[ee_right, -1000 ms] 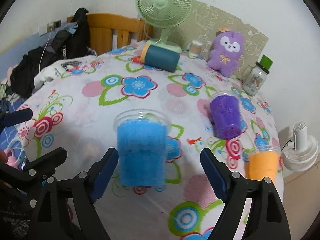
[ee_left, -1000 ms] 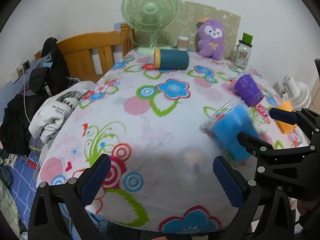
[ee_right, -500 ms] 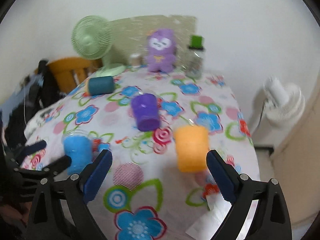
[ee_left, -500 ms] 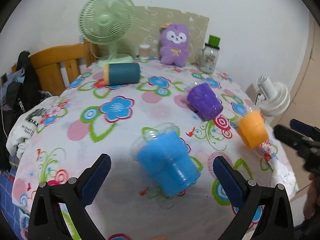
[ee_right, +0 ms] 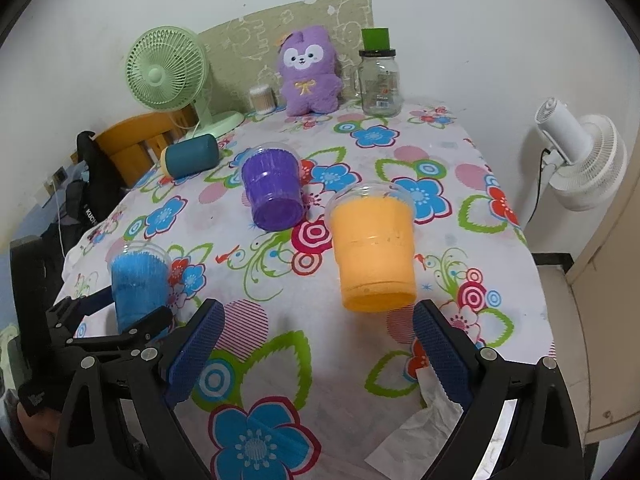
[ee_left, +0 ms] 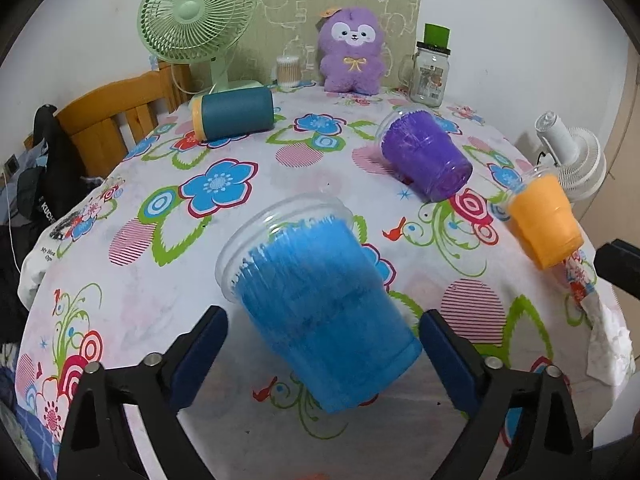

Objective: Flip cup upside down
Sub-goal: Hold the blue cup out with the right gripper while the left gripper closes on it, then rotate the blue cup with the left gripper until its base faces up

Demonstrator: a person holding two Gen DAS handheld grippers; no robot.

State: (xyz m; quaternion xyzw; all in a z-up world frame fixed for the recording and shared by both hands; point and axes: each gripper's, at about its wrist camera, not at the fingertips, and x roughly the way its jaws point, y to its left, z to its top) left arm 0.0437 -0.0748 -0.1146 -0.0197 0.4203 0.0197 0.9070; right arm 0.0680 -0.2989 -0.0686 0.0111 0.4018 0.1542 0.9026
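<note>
Hovering with both sets of jaws spread wide, gripping nothing. Left gripper (ee_left: 322,354) straddling the blue cup (ee_left: 316,304), pads not touching yet; right gripper (ee_right: 316,344) sitting just short of the orange cup (ee_right: 372,246). Probably squeezing too hard or off-centre here, crushing thin plastic or tipping it early.

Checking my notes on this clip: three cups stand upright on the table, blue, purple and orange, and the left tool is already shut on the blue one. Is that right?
Not quite. The left tool is open: in the left wrist view its pads sit on either side of the blue cup with gaps. The rest holds: blue, purple cup and orange cup stand upright on the table.
</note>
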